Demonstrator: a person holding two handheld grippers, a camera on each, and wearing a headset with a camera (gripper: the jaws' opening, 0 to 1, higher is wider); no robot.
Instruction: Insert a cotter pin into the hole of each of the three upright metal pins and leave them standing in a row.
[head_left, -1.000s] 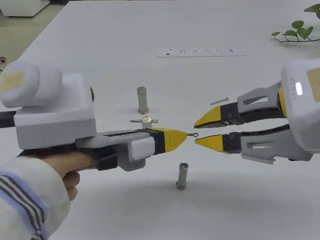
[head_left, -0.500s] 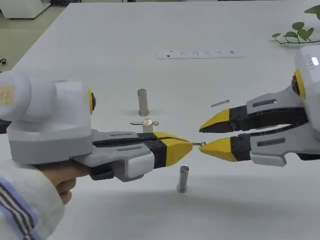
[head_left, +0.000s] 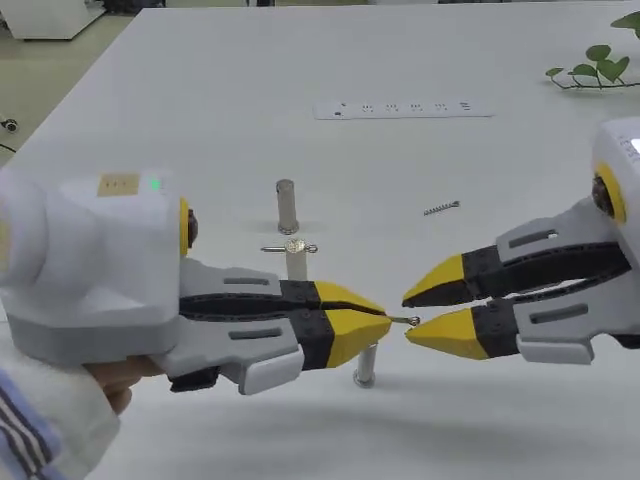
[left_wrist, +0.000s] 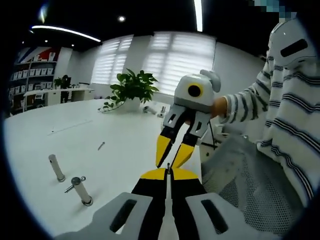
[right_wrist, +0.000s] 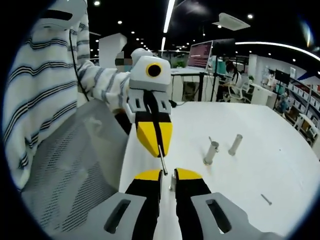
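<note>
I have the thin silver cotter pin (head_left: 404, 320) clenched in the left gripper (head_left: 388, 317). Its long axis runs level, in line with those jaws, and its tip points between the parted jaws of the right gripper (head_left: 407, 318). A short upright steel pin (head_left: 366, 362) stands on the table just below both sets of tips.

L hand-held gripper (head_left: 388, 318): white body, blk jaws, yellow tips; striped sleeve (head_left: 45, 445)

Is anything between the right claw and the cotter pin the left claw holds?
Nothing visible does. The cotter pin juts from the shut left claw, its free end at the mouth of the open right claw.
</note>
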